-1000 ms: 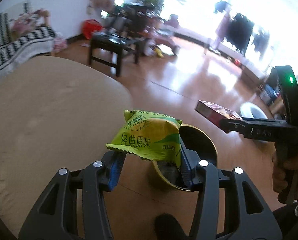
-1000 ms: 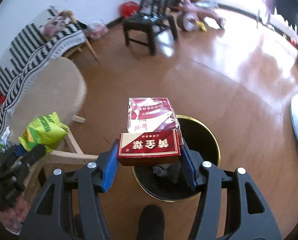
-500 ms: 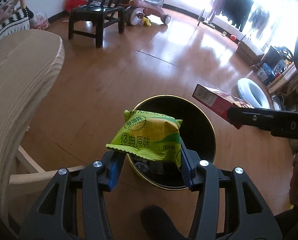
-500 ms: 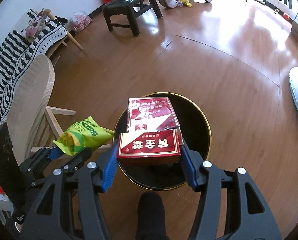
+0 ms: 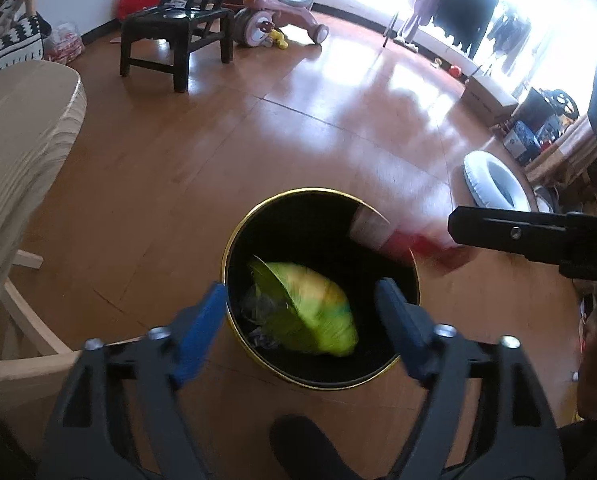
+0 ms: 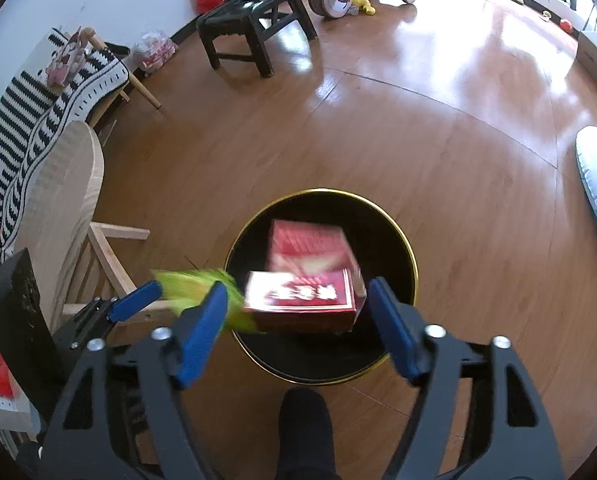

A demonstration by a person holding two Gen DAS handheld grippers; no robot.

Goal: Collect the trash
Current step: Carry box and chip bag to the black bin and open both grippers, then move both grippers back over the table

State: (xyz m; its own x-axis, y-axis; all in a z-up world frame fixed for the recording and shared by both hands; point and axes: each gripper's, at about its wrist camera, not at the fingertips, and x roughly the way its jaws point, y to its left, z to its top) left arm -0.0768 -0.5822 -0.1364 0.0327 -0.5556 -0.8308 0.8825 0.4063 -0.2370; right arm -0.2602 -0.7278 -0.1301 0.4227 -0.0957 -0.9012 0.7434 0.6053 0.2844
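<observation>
Left gripper (image 5: 302,308): jaws have just been opening and stand wide apart; the blue pads press on nothing. It points steeply down over the bin.
Green snack packet (image 5: 310,308): free of the pads, motion-blurred, over the mouth of the bin between the left gripper's fingers. In the right wrist view it shows as a green smear (image 6: 202,288) at the bin's left rim.
Right gripper (image 6: 296,308): jaws have just been opening and stand wide; a gap shows on each side of the box, so no grip.
Red box (image 6: 304,280): blurred, lid flap up, over the bin opening between the right gripper's fingers, touching neither pad. In the left wrist view it is a red streak (image 5: 382,236) at the bin's far right rim.
Bin (image 5: 234,236): round, black inside, gold rim, standing on the wooden floor (image 5: 258,140) directly below both grippers; crumpled trash (image 5: 258,312) lies at its bottom.
Surroundings: pale wooden table (image 5: 14,152) at left; dark chair (image 6: 250,20) farther off; white ring (image 5: 494,180) on the floor at right.
Person: a dark shoe tip (image 6: 304,420) just beside the near side of the bin.
</observation>
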